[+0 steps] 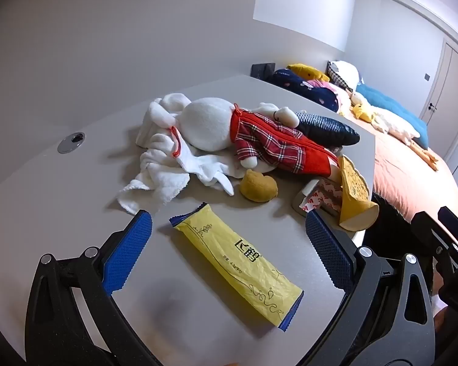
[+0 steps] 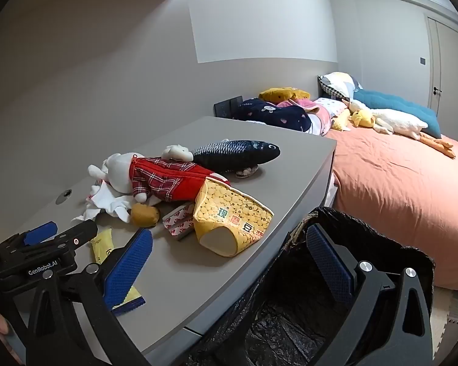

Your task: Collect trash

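Nearest the left wrist lens: left gripper tilted down over the grey desk, jaws spread wide, blue pads clear of everything. Lying flat between those fingers, touching neither: yellow wrapper, crumpled, blue-edged at both ends, black print on top.

Taking that wrapper as the landmark:
- just beyond it, a small brown plush;
- beyond and to the left, a crumpled white towel;
- behind the brown plush, a white doll in red plaid, on its side, partly over the towel;
- behind the doll, a dark fish plush;
- beyond and to the right, at the desk edge, a roll of tape touching a tipped yellow pouch;
- far left, a round cable hole in the desk.

From the right wrist view: right gripper also gaping wide, nothing gripped, one finger over the desk beside the wrapper, the other over a black trash bag, its mouth open, just off the desk edge. Past the bag, a bed with an orange sheet.
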`<state>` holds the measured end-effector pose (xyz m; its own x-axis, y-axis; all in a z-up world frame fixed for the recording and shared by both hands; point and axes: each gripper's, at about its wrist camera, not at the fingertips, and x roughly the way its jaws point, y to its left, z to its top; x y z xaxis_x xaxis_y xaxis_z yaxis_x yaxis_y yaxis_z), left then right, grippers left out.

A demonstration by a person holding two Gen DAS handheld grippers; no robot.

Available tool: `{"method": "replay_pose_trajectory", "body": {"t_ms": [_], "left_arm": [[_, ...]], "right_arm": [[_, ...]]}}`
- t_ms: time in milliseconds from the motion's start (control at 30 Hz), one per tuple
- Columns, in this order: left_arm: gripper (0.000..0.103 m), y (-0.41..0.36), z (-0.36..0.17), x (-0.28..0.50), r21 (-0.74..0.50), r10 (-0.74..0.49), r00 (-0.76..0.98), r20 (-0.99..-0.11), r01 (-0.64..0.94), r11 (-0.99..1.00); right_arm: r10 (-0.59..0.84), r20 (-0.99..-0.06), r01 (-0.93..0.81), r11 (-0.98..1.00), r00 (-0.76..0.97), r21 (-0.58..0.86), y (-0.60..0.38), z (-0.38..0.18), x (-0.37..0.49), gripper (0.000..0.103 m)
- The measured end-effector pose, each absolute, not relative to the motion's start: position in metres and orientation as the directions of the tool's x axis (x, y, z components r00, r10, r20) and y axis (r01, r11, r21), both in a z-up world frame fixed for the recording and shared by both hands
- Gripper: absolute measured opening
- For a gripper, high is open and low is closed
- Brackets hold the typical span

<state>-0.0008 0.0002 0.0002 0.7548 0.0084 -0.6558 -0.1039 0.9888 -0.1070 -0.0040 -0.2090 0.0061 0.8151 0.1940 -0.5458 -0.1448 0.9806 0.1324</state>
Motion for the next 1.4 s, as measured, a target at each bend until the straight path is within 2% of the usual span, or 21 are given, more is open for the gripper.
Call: {"method": "replay_pose_trajectory", "body": {"t_ms": [1400], "left_arm": [[0.097, -0.0017, -0.0052, 0.0002, -0.083, 0.032, 0.734, -0.678, -0.12, 0.989]], "right_arm": [[0.196, -0.547, -0.144, 0.98, 0.814, 0.136, -0.2113, 0.0036, -0.0047, 0.1]]}}
